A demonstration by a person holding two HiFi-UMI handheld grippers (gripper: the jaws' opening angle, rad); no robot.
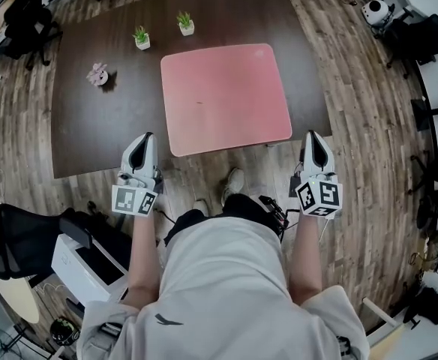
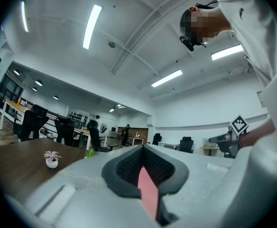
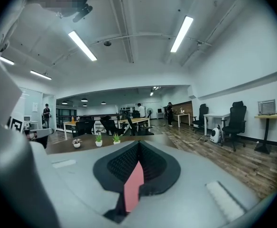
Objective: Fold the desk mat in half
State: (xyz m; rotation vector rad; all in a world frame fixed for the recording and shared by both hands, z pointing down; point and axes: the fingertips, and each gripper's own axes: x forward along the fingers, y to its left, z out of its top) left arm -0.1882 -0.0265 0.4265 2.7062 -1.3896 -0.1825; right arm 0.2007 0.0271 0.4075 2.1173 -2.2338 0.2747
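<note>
The pink desk mat point(image 1: 226, 96) lies flat and unfolded on the dark wooden table point(image 1: 91, 141), its near edge close to the table's front edge. My left gripper point(image 1: 145, 137) is at that front edge, just left of the mat's near left corner and apart from it, jaws together. My right gripper point(image 1: 313, 135) is just right of the near right corner, also clear of the mat, jaws together. In the left gripper view the pads point(image 2: 143, 147) meet, with a pink sliver point(image 2: 148, 194) below them. The right gripper view shows the same point(image 3: 138, 144).
Two small green plants point(image 1: 142, 37) point(image 1: 185, 23) and a pink one point(image 1: 97, 73) stand on the table beyond the mat's far left. A black chair point(image 1: 24, 238) and a white box point(image 1: 84, 265) sit at my lower left. More chairs stand around the room.
</note>
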